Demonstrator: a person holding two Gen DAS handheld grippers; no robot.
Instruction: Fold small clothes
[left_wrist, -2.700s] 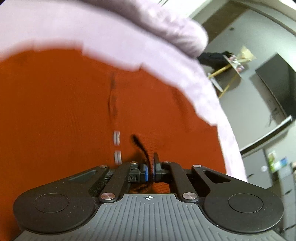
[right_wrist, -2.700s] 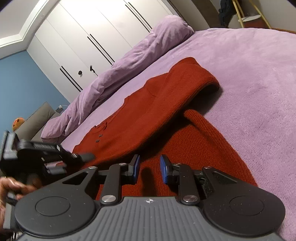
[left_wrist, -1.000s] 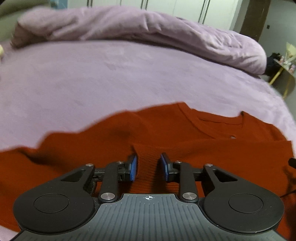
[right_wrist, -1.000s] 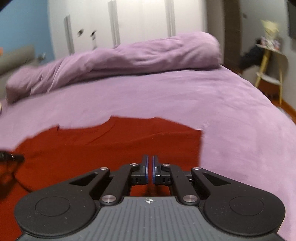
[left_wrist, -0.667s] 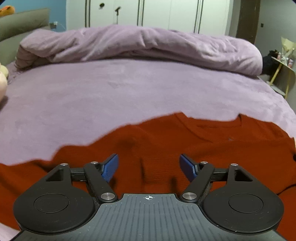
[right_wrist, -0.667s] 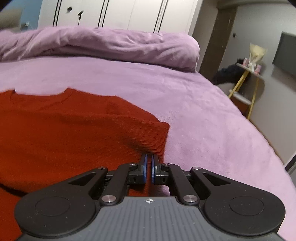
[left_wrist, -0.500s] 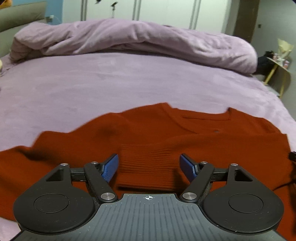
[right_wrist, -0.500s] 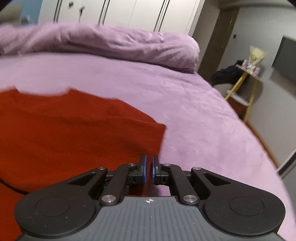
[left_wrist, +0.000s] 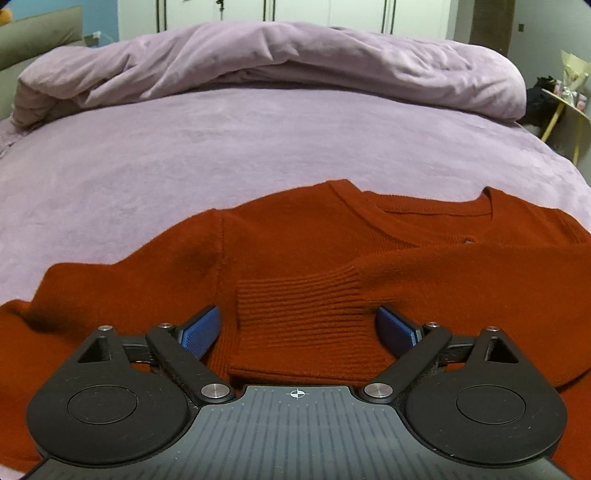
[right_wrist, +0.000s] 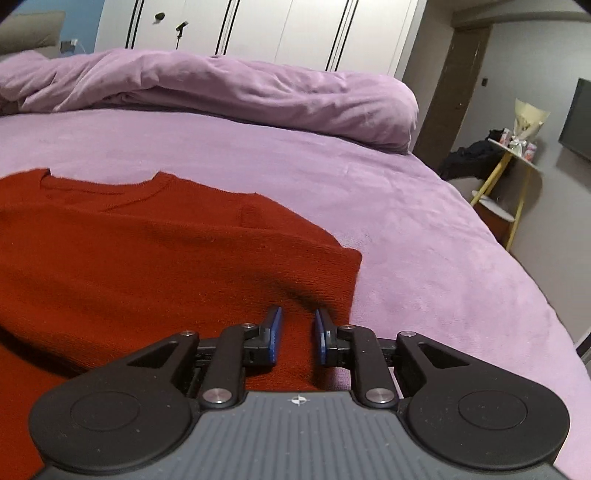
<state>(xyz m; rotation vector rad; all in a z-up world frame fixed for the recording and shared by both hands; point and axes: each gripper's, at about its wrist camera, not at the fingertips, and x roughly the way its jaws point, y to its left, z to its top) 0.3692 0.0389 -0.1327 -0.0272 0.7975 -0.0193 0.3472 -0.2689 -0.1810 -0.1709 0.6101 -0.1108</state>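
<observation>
A rust-red knit sweater (left_wrist: 303, 236) lies on the purple bed, neckline at the far side. One sleeve is folded across its body, and the ribbed cuff (left_wrist: 299, 321) rests between the wide-open fingers of my left gripper (left_wrist: 298, 328), which holds nothing. In the right wrist view the sweater (right_wrist: 147, 258) fills the left half, its folded right edge ending near my right gripper (right_wrist: 297, 334). That gripper is partly open just above the fabric, holding nothing.
The purple bed cover (left_wrist: 258, 147) stretches beyond the sweater, with a bunched purple duvet (left_wrist: 277, 62) along the far side. White wardrobes stand behind. A yellow-legged side table (right_wrist: 517, 173) stands off the bed's right edge.
My left gripper let go of the sleeve cuff and opened wide, leaving it folded across the sweater. My right gripper, shut half a second ago, has opened part way.
</observation>
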